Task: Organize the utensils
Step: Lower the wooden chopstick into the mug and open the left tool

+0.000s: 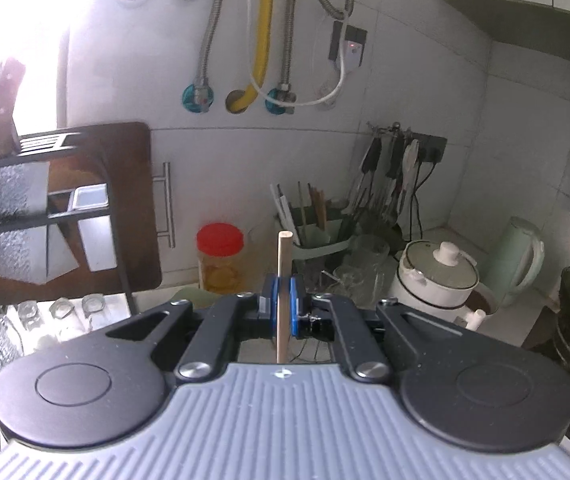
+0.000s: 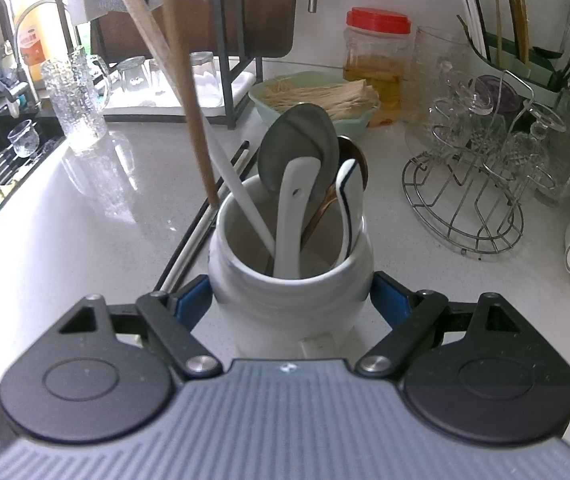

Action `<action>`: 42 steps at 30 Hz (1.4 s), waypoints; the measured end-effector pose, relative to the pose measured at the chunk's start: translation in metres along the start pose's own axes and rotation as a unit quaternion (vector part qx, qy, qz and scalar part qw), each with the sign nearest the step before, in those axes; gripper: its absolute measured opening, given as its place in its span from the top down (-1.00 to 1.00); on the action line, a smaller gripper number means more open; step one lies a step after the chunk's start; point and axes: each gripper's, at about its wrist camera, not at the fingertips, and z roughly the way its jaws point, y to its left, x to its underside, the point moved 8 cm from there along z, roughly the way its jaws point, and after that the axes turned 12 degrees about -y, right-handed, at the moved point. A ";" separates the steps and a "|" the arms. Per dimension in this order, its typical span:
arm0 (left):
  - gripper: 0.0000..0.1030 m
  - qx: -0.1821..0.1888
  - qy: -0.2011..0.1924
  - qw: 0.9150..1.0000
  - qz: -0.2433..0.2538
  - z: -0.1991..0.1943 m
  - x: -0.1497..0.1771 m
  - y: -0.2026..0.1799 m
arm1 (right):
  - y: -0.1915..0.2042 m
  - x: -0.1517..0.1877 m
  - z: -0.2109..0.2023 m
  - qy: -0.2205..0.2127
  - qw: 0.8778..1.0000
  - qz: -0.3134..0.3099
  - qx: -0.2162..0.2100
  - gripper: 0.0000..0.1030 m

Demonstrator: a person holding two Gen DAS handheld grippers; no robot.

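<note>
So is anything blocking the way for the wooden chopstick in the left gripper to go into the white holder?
Partly. The wooden chopstick hangs just outside the white holder, by its left rim. Spoons fill the right side of the mouth; the left part looks free, apart from a slanting white chopstick.

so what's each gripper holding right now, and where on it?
Left gripper: a wooden chopstick, pinched a little below its top end. Right gripper: the white ceramic utensil jar, pads on opposite sides of its body.
</note>
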 end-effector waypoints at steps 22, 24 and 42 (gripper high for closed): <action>0.87 0.024 0.220 0.975 -0.002 0.076 0.065 -0.002 | -0.002 0.001 -0.002 -0.011 1.000 0.010 -0.011 -0.70; 0.87 0.024 0.243 0.970 -0.013 0.080 0.069 0.001 | -0.002 0.001 -0.002 -0.011 1.000 0.010 -0.011 -0.70; 0.69 0.045 0.311 0.949 -0.027 0.088 0.095 -0.010 | -0.001 0.001 -0.003 -0.016 1.000 0.012 -0.014 -0.70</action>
